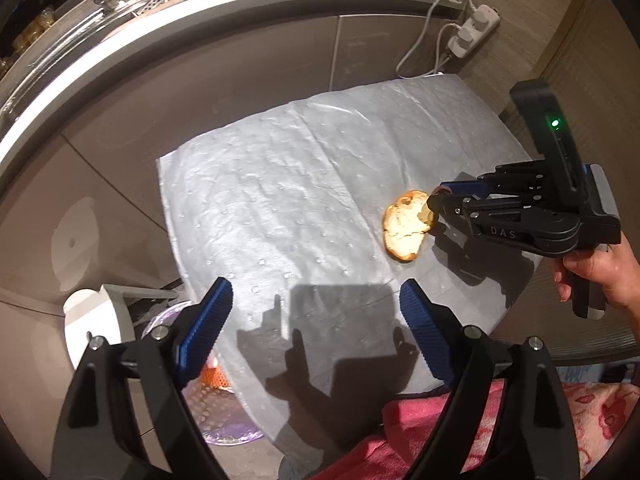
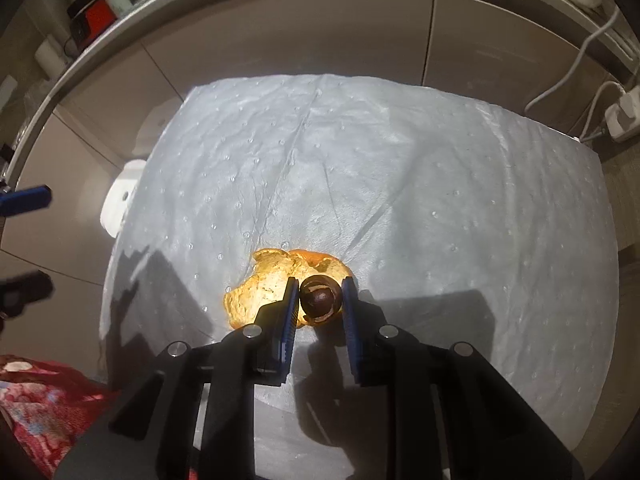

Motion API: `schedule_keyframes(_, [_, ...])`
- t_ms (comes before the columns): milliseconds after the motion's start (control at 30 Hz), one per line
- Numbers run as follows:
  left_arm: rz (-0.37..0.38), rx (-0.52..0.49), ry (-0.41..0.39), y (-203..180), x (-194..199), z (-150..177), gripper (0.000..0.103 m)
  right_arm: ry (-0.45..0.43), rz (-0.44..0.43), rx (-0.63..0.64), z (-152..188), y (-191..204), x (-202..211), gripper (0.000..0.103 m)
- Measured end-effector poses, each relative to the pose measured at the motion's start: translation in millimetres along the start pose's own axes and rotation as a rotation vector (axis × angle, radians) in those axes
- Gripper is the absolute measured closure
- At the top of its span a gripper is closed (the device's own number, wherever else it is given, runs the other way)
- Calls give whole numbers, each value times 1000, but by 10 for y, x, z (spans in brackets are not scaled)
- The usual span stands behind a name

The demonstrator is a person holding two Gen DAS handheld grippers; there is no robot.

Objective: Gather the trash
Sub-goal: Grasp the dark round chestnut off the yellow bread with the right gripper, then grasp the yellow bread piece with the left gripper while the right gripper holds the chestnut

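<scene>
A yellow-orange piece of peel (image 1: 404,232) (image 2: 264,288) lies inner side up on a white dimpled sheet (image 1: 300,184) (image 2: 400,180). My right gripper (image 2: 320,304) (image 1: 434,206) points down at the peel's right end, held by a person's hand (image 1: 600,276). It is shut on a small round dark-brown scrap (image 2: 320,298), which both blue pads touch. My left gripper (image 1: 316,296) hangs wide open over the sheet's near edge, nothing between its fingers, well to the left of the peel. Its fingertips (image 2: 28,198) show at the left edge of the right wrist view.
A purple translucent bag (image 1: 232,436) with orange scraps inside sits below the sheet's left edge, beside a white bin (image 1: 96,320). Pink patterned cloth (image 1: 440,432) (image 2: 36,400) lies nearest me. Cabinet fronts stand behind the sheet, and a power strip (image 1: 476,28) with cables lies at the far right.
</scene>
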State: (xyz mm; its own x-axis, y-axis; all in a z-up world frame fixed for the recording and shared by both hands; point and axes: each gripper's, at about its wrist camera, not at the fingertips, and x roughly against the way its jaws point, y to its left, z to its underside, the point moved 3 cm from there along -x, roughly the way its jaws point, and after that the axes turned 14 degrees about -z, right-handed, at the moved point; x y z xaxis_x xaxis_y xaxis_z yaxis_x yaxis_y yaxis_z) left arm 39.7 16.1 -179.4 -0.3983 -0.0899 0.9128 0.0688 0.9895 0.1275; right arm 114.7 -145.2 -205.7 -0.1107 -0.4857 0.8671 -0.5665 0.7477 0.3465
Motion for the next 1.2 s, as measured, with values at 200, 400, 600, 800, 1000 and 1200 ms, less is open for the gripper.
schedule_keyframes(200, [57, -75, 25, -581, -391, -240, 17, -71, 22, -80, 99, -271, 544, 81])
schedule_keyframes(400, [51, -146, 69, -1040, -803, -380, 15, -69, 66, -135, 345, -569, 831, 81])
schedule_keyframes(600, [43, -173, 88, -1260, -981, -439, 15, -63, 71, -192, 553, -788, 913, 81])
schedule_keyframes(800, [35, -192, 96, -1367, -1078, -447, 19, -56, 73, -203, 555, -874, 925, 81])
schedule_keyframes(1000, [37, -197, 81, -1362, -1084, -477, 55, -61, 63, -195, 499, -874, 923, 81])
schedule_keyframes(1200, [122, -153, 72, -1133, -917, -532, 90, -80, 51, -194, 453, -816, 918, 81])
